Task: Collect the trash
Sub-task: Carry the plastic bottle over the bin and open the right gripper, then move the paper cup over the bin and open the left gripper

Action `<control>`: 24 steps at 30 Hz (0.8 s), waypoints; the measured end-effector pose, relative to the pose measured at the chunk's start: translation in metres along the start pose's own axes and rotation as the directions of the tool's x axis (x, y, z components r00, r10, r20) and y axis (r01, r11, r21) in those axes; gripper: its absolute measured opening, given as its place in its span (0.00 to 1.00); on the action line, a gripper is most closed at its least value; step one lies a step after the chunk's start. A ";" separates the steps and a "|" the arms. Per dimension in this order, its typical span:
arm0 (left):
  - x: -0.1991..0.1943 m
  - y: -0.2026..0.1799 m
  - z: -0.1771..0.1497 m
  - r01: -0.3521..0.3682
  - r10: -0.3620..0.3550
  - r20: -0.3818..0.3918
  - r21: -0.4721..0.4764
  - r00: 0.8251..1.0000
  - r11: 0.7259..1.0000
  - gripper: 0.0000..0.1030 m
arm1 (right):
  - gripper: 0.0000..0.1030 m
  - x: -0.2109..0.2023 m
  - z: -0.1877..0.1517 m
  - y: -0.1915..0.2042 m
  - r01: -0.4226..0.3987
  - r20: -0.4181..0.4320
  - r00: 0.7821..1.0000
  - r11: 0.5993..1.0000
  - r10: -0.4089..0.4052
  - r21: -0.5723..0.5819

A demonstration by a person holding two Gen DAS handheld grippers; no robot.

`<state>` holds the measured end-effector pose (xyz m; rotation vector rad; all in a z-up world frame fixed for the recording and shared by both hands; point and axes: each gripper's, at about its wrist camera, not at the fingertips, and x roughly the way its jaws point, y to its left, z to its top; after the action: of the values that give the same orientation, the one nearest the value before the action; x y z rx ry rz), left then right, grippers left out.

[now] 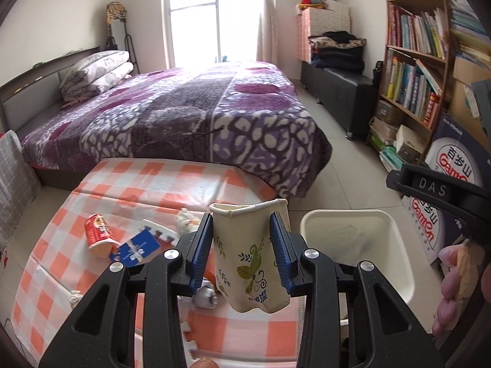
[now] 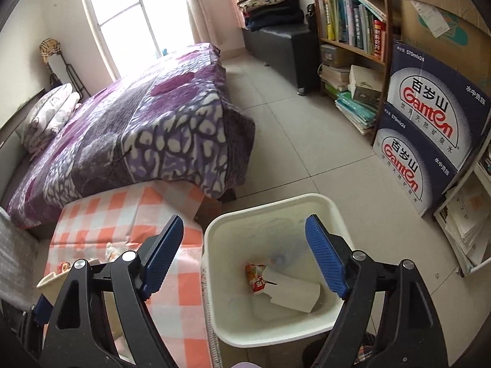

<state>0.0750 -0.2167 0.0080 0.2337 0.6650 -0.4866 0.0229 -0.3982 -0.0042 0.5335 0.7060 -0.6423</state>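
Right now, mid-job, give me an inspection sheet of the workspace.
Surface: orange-checked tablecloth beside the bed.
Job's things: crushed paper cup in the left gripper; white bin holds a wrapper and a paper piece.
Clutter: red can, blue carton, crumpled tissue on the cloth.
Grippers: left jaws clamp the cup; right gripper open over the bin.
Cables: nothing seen.
Surroundings: bed, bookshelf, water cartons.
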 end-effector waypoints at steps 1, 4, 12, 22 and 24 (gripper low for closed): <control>0.001 -0.005 0.000 0.007 -0.007 -0.003 0.007 1.000 1.000 0.37 | 0.77 0.000 0.001 -0.004 0.003 0.003 1.000 1.000 -0.003 0.008; 0.005 -0.020 -0.002 0.027 -0.027 -0.011 0.028 1.000 0.999 0.38 | 0.79 -0.002 0.006 -0.016 0.011 0.009 1.000 0.999 -0.012 0.030; 0.021 -0.053 -0.003 0.086 -0.083 -0.050 0.059 0.995 0.995 0.39 | 0.83 -0.004 0.012 -0.047 0.035 0.014 0.999 0.995 -0.037 0.090; 0.039 -0.086 -0.002 0.191 -0.186 -0.095 0.047 0.978 0.980 0.51 | 0.88 -0.007 0.015 -0.077 0.073 0.028 0.997 0.986 -0.078 0.150; 0.042 -0.088 -0.003 0.228 -0.226 -0.104 0.010 0.969 0.974 0.64 | 0.89 -0.007 0.016 -0.084 0.080 0.029 0.996 0.983 -0.085 0.165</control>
<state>0.0577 -0.3066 -0.0259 0.2053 0.7918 -0.7056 -0.0330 -0.4635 -0.0076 0.6451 0.6474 -0.7902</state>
